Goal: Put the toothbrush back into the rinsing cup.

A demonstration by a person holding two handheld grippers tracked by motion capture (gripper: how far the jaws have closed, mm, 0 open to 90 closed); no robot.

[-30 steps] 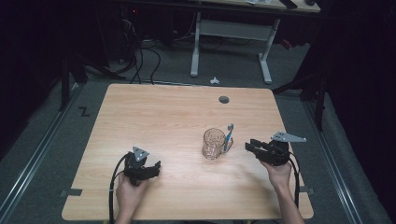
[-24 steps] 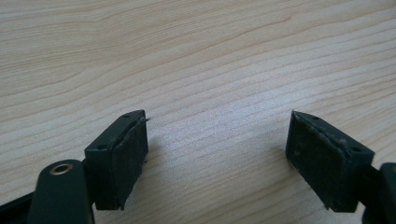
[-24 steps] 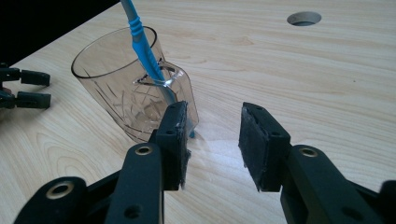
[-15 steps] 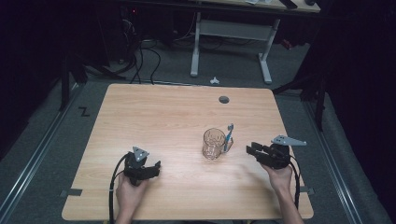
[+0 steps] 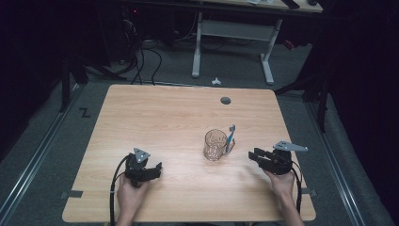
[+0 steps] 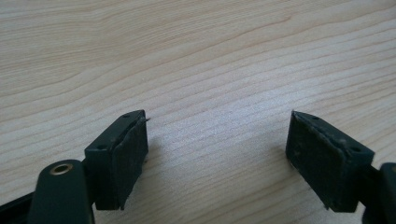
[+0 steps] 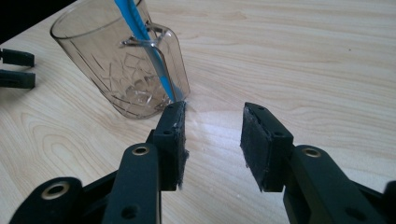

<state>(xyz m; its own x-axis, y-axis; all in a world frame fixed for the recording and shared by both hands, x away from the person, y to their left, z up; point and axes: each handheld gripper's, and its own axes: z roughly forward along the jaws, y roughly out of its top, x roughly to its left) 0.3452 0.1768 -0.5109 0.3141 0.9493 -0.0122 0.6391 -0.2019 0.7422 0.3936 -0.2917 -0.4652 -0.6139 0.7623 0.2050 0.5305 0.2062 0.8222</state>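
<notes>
Backed off from the mug (image 5: 216,145), right gripper (image 5: 254,156) gapes empty, unobstructed; left gripper (image 5: 157,167) open. Toothbrush (image 5: 230,137) leans upright against mug.

Left gripper (image 6: 217,140) low over bare counter (image 6: 196,56), fingers (image 6: 119,158) spread wide.

Two black fingers rising from the bottom edge, one at left, one at right, well apart, with nothing between them but pale wood grain. Flat inner pads facing each other, edges slightly worn and dusty. Brass-coloured rivet set in the black arm at lower left. Soft shadow on the wood just beside the left finger. Light wooden surface running across the whole frame behind, grain lines slanting gently from lower left to upper right.
</notes>
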